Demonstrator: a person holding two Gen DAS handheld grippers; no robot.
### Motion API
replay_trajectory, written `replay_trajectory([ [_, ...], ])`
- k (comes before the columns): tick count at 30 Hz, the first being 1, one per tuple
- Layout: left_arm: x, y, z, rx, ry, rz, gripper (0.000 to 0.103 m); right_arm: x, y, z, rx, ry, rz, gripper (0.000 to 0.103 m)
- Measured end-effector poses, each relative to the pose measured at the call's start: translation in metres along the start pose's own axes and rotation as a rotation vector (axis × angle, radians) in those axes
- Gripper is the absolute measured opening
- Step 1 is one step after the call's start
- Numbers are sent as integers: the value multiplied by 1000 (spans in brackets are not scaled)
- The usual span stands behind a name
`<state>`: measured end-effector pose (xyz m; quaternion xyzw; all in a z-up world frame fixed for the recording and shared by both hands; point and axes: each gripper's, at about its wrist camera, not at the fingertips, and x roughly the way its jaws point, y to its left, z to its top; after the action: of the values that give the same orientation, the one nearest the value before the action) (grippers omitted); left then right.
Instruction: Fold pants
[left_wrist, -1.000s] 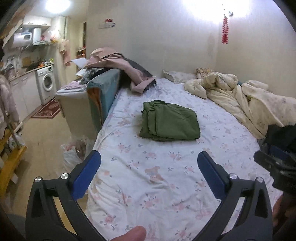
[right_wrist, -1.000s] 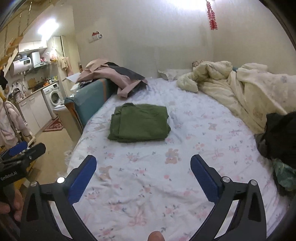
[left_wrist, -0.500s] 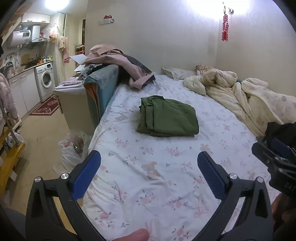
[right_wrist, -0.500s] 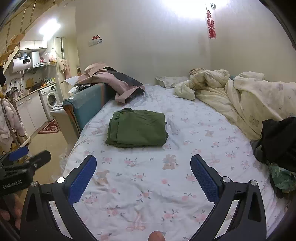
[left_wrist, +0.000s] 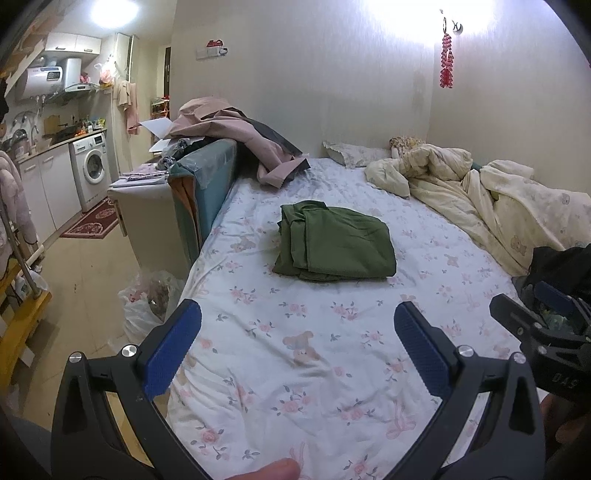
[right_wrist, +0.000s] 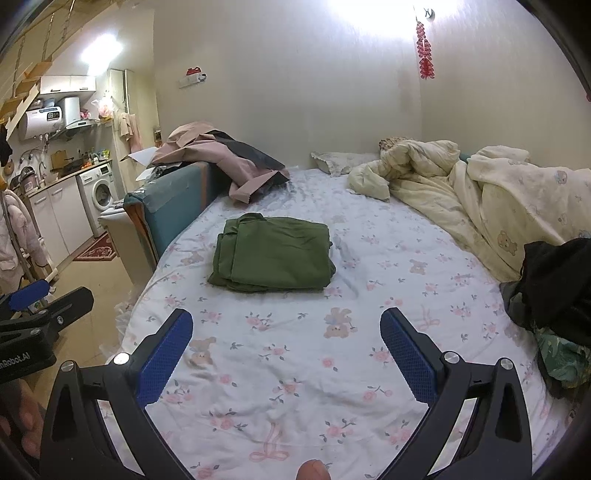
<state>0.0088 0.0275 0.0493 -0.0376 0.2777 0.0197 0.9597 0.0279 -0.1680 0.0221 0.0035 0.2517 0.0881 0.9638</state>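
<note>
We've got the bed (right_wrist: 295, 387) filling most of both views, w/ its floral sheet laid flat, which is why it works as the folding surface: wide, soft, nothing in the middle but the work itself. Along the right side sits a bunched cream duvet (right_wrist: 498, 195), pushed toward the wall, prob. to free that flat area. At the far left corner a pile of pink and dark clothes (left_wrist: 236, 129) is draped over a teal panel (left_wrist: 207, 181) beside the mattress, well apart from the task item. A dark heap of clothing (right_wrist: 557, 288) lies at the right edge of the bed, near our right side. The green pants (right_wrist: 273, 254) are mid-bed, already a compact squarish stack w/ layered edges showing on the left, so we judge the fold as done or nearly so; they rest flat on the sheet, touched by neither tool. Our left gripper (left_wrist: 297, 347) hangs low over the near end of the bed, blue pads spread wide, holding nothing. Our right gripper (right_wrist: 286, 343) is just the same: wide apart, empty, aimed at the stack but well short of it. Both sit back from the pants, which we read as a stand-off position, hands clear so the stack isn't disturbed. Each tool shows at the edge of the other's view, so they're side by side.
</note>
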Motion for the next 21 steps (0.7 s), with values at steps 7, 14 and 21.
replay_trajectory([
  [7, -1, 0, 0, 1, 0, 1, 103, 0, 1, -1, -2, 2, -4, 103],
  [14, -1, -1, 0, 1, 2, 5, 103, 0, 3, -3, -4, 1, -3, 103],
  [21, -1, -1, 0, -1, 1, 6, 103, 1, 3, -4, -1, -2, -2, 103],
])
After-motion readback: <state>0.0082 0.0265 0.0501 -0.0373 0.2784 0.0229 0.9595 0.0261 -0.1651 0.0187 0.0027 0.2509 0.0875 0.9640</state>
